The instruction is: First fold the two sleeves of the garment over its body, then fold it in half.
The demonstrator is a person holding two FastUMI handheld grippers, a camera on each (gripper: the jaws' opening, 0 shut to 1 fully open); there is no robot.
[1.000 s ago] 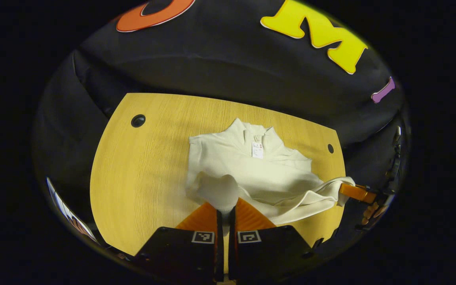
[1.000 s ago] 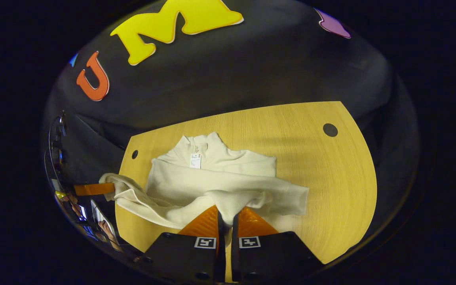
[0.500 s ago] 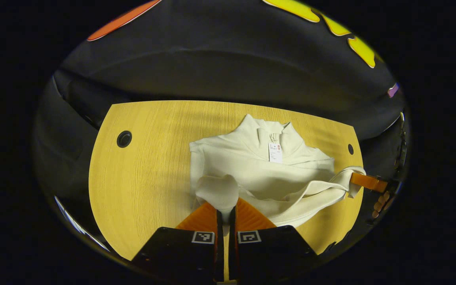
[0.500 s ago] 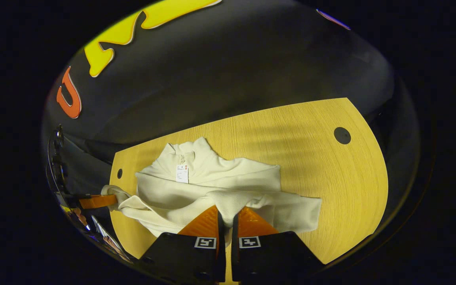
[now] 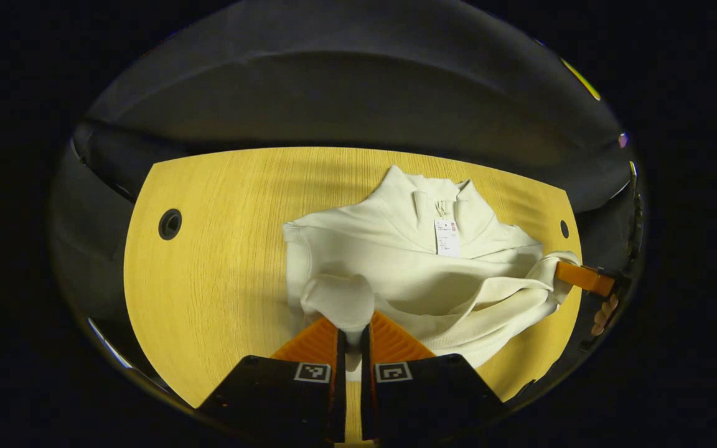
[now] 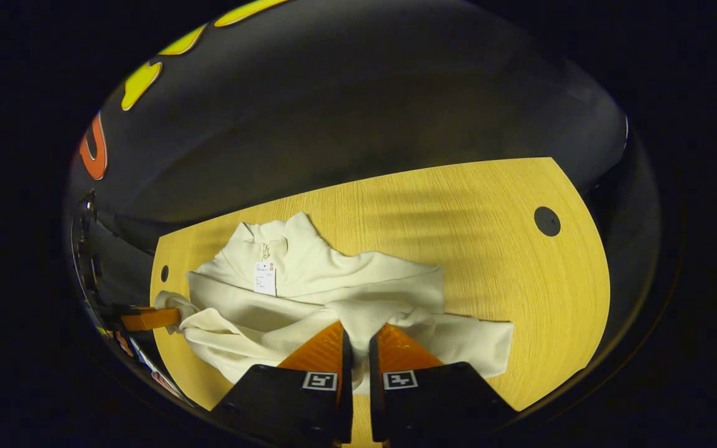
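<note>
A cream garment lies on a yellow wood-grain table, collar toward the booth wall and hem toward the near edge. A white tag hangs at the neck opening, just below the collar.

Left gripper view: the left gripper stands at the garment's near hem, its two fingers drawn close together and pinching a bunched fold of cream fabric that rises between them. The lifted cloth bulges above the fingertips and hides the garment's lower left corner. From there the raised hem sweeps across the garment toward the table's far right edge, where the other gripper's finger shows, clamped on the hem's opposite end, with fingertips of a hand beneath it. A round dark hole sits in the table well to the left of the garment; a smaller one lies just beyond the garment's right shoulder.

Right gripper view: the right gripper stands at the garment's near hem, fingers nearly closed on a fold of fabric held between them. One sleeve lies flat across the garment's lower body, its cuff extending past the garment's right side onto bare table. The tag hangs below the collar. A round hole lies well beyond the garment to the right.
</note>
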